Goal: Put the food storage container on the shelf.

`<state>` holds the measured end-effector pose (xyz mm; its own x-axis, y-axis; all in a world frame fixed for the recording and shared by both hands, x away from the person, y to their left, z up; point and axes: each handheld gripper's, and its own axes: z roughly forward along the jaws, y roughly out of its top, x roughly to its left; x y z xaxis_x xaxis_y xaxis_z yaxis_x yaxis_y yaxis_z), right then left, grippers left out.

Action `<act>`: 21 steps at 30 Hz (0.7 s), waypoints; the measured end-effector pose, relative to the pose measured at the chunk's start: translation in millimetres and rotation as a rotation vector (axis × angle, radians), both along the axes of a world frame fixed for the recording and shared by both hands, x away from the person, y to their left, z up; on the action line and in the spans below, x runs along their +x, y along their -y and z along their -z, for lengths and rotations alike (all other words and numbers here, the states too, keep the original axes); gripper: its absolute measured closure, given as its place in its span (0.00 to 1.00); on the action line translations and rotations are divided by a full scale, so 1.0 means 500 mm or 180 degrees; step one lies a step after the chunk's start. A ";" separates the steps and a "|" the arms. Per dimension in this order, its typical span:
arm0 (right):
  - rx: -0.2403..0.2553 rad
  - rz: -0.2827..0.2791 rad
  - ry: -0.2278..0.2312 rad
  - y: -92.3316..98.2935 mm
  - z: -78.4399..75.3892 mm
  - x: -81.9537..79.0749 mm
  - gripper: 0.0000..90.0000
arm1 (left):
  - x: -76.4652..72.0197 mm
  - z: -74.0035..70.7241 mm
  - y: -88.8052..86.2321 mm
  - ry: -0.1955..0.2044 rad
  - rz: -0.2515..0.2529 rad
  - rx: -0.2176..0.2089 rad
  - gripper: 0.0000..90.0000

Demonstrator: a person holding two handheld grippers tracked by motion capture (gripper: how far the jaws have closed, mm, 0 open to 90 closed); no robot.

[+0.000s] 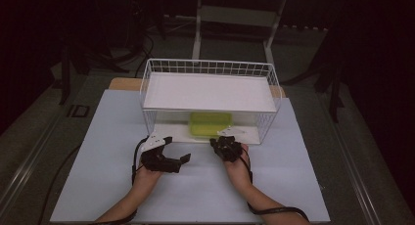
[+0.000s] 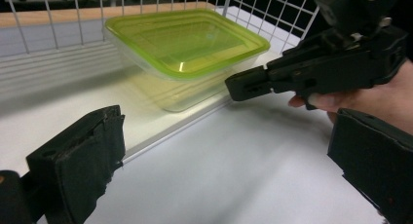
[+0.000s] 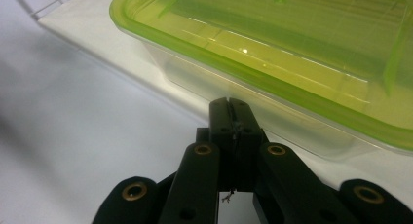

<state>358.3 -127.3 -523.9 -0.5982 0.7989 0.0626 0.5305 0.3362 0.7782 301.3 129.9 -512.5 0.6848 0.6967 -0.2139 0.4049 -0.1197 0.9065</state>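
Reaching for the box in the rack: left gripper fingers spread, right gripper clenched empty; next, slide it out.

This is looking like a lab or test room, with a plain white tabletop sitting on a grey floor, cables lying about and metal stands waiting in the dark behind.

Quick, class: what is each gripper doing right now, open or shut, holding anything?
Left gripper: open, holding nothing.
Right gripper: shut, empty, just before the green-lidded container.
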 end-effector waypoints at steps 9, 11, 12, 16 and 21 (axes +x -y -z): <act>0.0055 0.0065 0.0037 -0.012 0.000 0.040 0.99 | -0.004 0.004 0.003 0.0015 0.0012 0.0032 0.01; 0.0080 0.0100 0.0020 -0.012 0.000 0.048 0.99 | -0.005 0.004 0.003 0.0027 0.0021 0.0044 0.01; 0.0078 0.0104 0.0029 -0.012 0.000 0.052 0.99 | -0.006 0.004 0.003 0.0042 0.0032 0.0035 0.01; 0.0074 0.0146 0.0042 -0.013 0.000 0.064 0.99 | -0.007 0.004 0.003 0.0050 0.0039 0.0011 0.01; 0.0093 0.0181 0.0067 -0.015 -0.003 0.075 0.99 | -0.008 0.005 0.003 0.0053 0.0047 0.0010 0.01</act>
<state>395.7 -119.7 -522.4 -0.5532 0.8297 0.0743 0.5314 0.2829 0.7985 297.4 128.4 -514.7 0.6983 0.6872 -0.2001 0.3879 -0.1284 0.9127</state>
